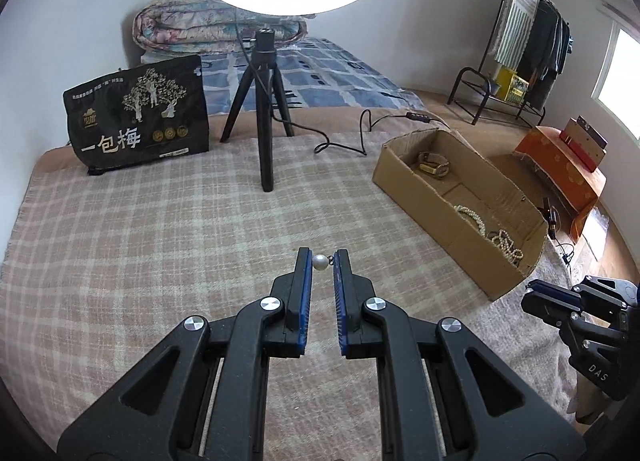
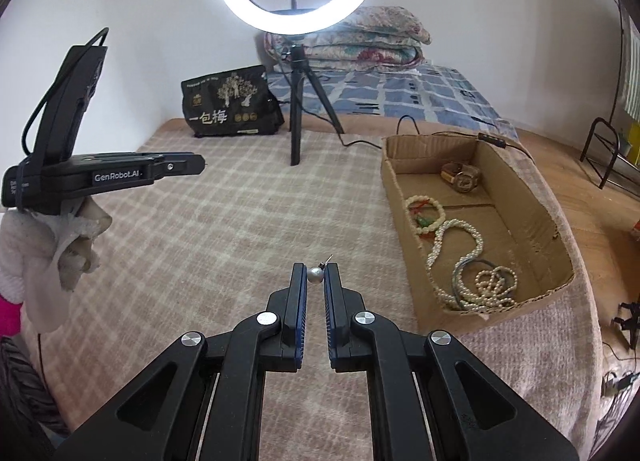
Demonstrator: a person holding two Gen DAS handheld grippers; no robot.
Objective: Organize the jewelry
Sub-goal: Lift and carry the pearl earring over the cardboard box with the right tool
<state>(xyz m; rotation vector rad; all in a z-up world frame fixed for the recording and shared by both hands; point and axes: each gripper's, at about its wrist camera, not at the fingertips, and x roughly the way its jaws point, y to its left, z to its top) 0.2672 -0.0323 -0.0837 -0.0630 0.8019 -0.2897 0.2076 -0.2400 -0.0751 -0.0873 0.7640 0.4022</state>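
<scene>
My left gripper is shut on a white pearl earring, held above the plaid blanket. My right gripper is shut on a second pearl earring whose small hook sticks up past the fingertips. An open cardboard box lies to the right and holds pearl necklaces, a bead bracelet and a watch. The box also shows in the left wrist view, with the right gripper beside its near corner. The left gripper body shows at the left of the right wrist view.
A ring light on a black tripod stands at the back of the blanket, its cable trailing toward the box. A black snack bag stands at back left. Folded quilts lie behind. A clothes rack is at far right.
</scene>
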